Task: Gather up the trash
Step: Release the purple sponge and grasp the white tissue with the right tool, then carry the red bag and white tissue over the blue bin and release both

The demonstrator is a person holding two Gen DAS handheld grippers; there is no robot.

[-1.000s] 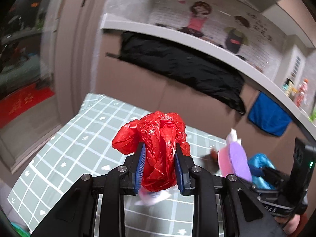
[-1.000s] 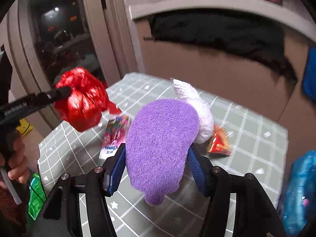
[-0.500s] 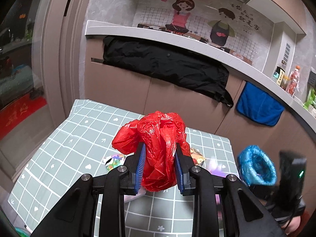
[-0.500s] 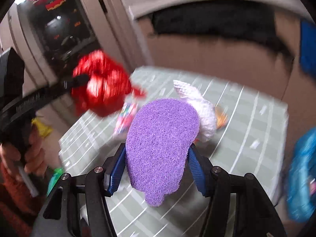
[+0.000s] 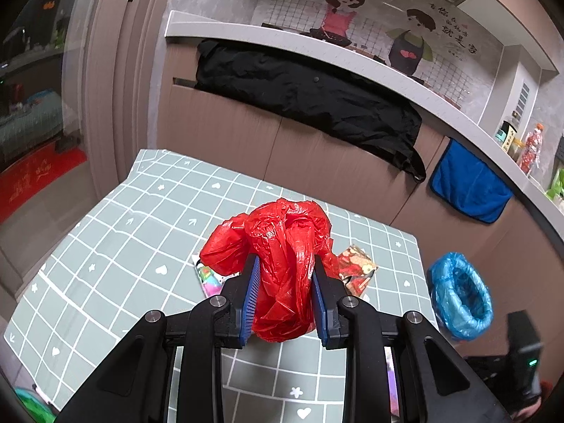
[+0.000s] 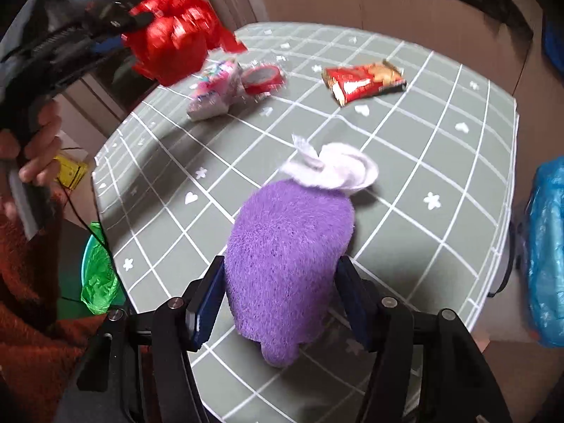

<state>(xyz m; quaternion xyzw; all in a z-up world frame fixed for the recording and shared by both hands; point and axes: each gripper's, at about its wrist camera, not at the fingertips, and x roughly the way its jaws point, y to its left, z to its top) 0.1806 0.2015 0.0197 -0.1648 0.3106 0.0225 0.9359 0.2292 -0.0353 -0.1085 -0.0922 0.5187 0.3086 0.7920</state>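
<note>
1. Since half a second ago your right view has tipped down: more of the green grid table [image 6: 440, 134] shows, and the red snack wrapper [image 6: 363, 81] at upper centre is now sharp.
2. Left view barely changes; the blue-lined bin [image 5: 461, 296] sits lower right, off the table edge.
3. Your left gripper [image 5: 283, 299] is clenched on the red plastic bag [image 5: 285, 268], held above the table, centre frame.
4. Your right gripper [image 6: 278, 303] is clamped on the purple sponge [image 6: 289, 261], white end up, lower centre, above the table.
5. Pink packet [image 6: 215, 91] and red tape roll [image 6: 262, 79] lie touching, upper left.
</note>
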